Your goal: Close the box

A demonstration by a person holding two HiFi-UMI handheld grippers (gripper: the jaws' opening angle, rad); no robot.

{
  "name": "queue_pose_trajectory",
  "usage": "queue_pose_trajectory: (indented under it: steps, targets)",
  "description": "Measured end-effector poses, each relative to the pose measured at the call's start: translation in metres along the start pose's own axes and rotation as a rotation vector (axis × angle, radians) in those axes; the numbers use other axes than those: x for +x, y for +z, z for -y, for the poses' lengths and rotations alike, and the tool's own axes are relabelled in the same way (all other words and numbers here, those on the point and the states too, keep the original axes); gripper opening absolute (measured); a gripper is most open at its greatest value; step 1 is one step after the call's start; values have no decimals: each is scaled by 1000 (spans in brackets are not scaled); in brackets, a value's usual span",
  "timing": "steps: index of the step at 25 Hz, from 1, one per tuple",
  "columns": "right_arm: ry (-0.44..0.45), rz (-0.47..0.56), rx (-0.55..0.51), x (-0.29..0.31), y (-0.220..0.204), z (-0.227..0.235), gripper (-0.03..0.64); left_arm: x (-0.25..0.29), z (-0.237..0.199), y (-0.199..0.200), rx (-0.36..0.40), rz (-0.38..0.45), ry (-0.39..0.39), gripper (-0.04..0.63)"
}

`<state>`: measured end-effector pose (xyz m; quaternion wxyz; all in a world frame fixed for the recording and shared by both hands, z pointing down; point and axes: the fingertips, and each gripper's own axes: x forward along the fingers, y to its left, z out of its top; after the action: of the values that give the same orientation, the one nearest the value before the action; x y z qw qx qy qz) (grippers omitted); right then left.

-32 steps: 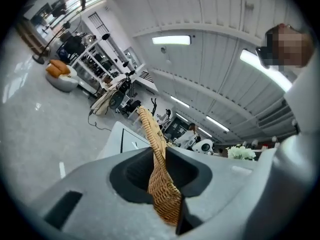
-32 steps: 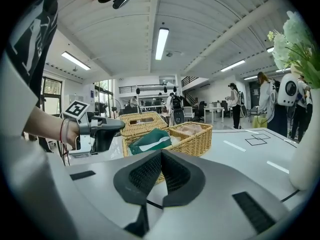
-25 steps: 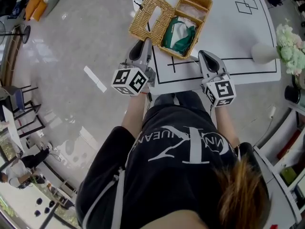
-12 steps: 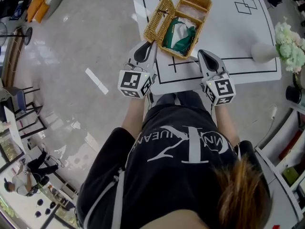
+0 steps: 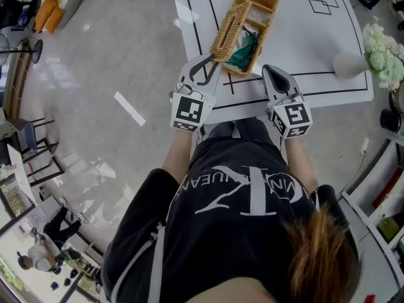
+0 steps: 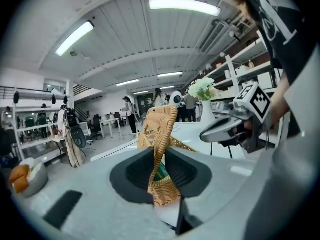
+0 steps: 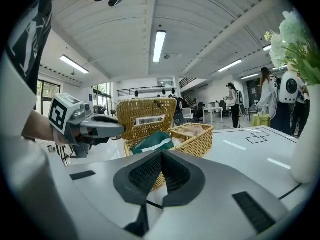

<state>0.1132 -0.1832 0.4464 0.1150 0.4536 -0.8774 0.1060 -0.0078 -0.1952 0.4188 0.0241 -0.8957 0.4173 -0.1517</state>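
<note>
— Left gripper view, jaws?
— Narrow: the left gripper [image 6: 161,156] has just eased wider, apparently still pinching the upright wicker lid [image 6: 160,126].
— Other side?
— The right gripper [image 7: 161,156] is closed and empty, near the box [image 7: 192,139] on the white table [image 7: 250,154].

Likely open-plan lab: strip lights [image 7: 159,44], desks [image 7: 218,111], shelving [image 6: 239,66], polished floor [image 5: 95,55].

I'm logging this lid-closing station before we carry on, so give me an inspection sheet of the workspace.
Surface: white table, black marked lines.
Job's things: wicker box open, green cloth inside; lid upright.
Clutter: vase of white flowers at the table's right edge.
Tongs: left tongs clamp the lid, jaws just eased wider; right tongs shut, empty, apart from the box.
Cables: nothing seen.
Surroundings: grey floor, shelving, distant people.
</note>
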Motion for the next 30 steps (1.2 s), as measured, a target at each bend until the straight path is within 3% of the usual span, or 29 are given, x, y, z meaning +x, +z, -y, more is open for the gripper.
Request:
queue_pose_trajectory:
  steps: [8,16,30]
  targets:
    - [-10,1,6,-3,-1,-4,-3,8,23,-16,191,-115,-44,89]
    - [-23,-3,12,-8,-4,-1,-3,12,32,-22,261,-168,-59,115]
    - [-24,-5,18,-10,-7,-4,-3,13,37,-33,294,-234,-71,152]
